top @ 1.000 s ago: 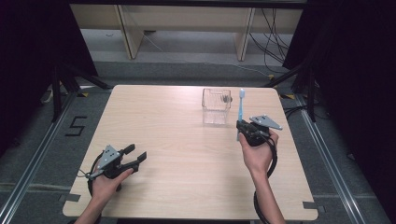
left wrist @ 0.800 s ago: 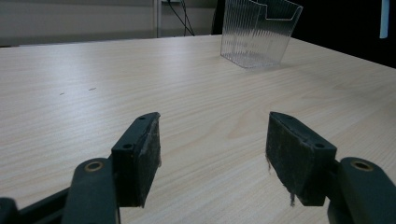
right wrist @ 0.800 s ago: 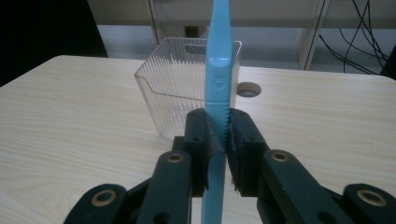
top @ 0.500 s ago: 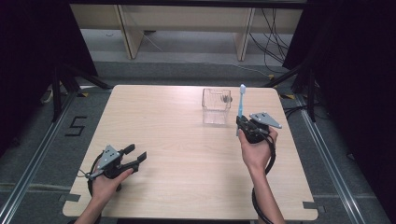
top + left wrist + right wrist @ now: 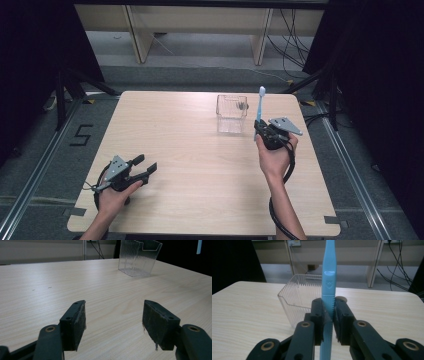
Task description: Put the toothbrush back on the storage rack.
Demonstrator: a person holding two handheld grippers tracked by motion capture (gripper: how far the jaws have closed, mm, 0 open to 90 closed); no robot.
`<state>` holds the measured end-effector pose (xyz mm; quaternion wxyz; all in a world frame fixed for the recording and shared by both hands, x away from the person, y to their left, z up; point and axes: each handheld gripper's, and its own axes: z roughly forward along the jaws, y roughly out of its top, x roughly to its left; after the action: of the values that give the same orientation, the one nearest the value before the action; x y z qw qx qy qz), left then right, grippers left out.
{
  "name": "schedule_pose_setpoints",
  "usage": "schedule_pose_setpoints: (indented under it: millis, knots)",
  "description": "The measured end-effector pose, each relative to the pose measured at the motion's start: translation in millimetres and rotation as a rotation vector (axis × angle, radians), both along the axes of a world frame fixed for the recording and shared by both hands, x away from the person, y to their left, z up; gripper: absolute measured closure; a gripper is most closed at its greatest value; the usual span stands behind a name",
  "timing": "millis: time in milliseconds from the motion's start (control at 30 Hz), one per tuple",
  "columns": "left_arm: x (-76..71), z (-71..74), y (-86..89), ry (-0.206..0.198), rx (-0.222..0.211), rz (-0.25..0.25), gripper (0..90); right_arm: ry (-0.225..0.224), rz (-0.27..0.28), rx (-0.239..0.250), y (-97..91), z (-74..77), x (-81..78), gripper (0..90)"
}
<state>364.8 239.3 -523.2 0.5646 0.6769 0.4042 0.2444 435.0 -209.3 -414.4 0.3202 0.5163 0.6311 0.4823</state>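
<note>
A light blue toothbrush [image 5: 260, 107] stands upright in my right gripper [image 5: 259, 129], which is shut on its handle [image 5: 328, 307], just right of a clear ribbed plastic box [image 5: 231, 114]. The box [image 5: 300, 303] sits right behind the jaws in the right gripper view. My left gripper [image 5: 145, 166] rests low over the table's near left part, open, with nothing between its pads [image 5: 76, 323]. From there the box [image 5: 138, 256] is far off at the upper right.
The light wooden table [image 5: 190, 165] has bare wood between the two grippers. Its right edge runs close to my right hand. Beyond the far edge are wooden frames and cables on the floor [image 5: 295, 30].
My right gripper with the toothbrush has shifted slightly towards the box. The left gripper has stayed in place.
</note>
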Motion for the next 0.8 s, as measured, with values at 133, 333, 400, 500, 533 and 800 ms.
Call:
schedule_pose_setpoints:
  millis: [133, 333, 400, 500, 533, 800]
  knots:
    - [0.0, 0.0, 0.2, 0.000, -0.001, 0.001, 34.7, -0.011, -0.008, 0.005, -0.3, 0.8, 2.2, 79.1]
    - [-0.1, 0.0, 0.3, -0.001, 0.000, 0.001, 34.8, -0.040, -0.018, -0.004, -0.8, 1.1, 4.9, 79.1]
    - [-0.1, 0.0, 0.4, -0.001, 0.001, 0.001, 34.7, -0.042, -0.012, 0.008, 0.1, 1.1, 5.8, 79.1]
    - [-0.1, 0.0, 0.3, -0.001, 0.000, 0.001, 34.7, -0.064, -0.011, 0.007, -0.2, 0.8, 7.4, 79.1]
    - [-0.1, 0.0, 0.3, -0.001, 0.000, 0.002, 34.7, -0.060, -0.018, 0.015, 0.3, 1.5, 7.3, 79.1]
    - [-0.1, 0.0, 0.6, 0.000, -0.002, 0.002, 34.7, -0.100, -0.016, 0.007, 1.7, 3.2, 11.8, 79.0]
